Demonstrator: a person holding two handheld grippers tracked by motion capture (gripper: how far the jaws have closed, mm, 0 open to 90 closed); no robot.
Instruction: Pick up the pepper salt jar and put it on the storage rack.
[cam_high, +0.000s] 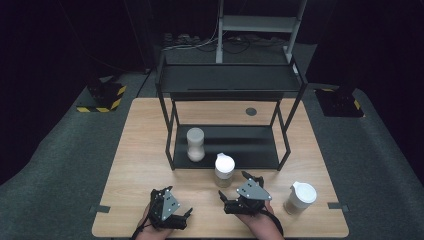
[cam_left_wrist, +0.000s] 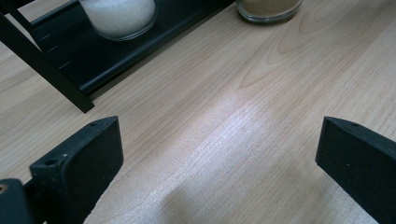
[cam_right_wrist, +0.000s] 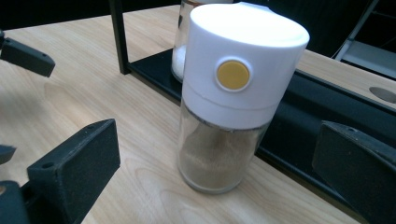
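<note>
You held your right tongs (cam_high: 234, 192) spread wide and empty, just short of the jar (cam_high: 224, 170), which stood upright on the pale wood-grain table (cam_high: 140, 165) right in front of the black metal rack (cam_high: 227, 145). In the right gripper view the jar (cam_right_wrist: 229, 98) stood between the two blocky matte black jaws without touching either: a clear glass cylinder with brown powder clinging inside, topped by a tall smooth white plastic cap with a round yellow button on its side. The high view did not show that button; it showed instead a second white-capped jar (cam_high: 300, 198) well off to your right and a waisted glass jar of white grains (cam_high: 195, 144) on the rack's lower shelf. Your left tongs (cam_high: 186, 216) were also wide open and held nothing, low over bare wood near the table's front edge. The left gripper view gave the curved glass base of the white-grain jar (cam_left_wrist: 120, 18) on the shelf and the brown jar's foot (cam_left_wrist: 268, 10) on the table.
</note>
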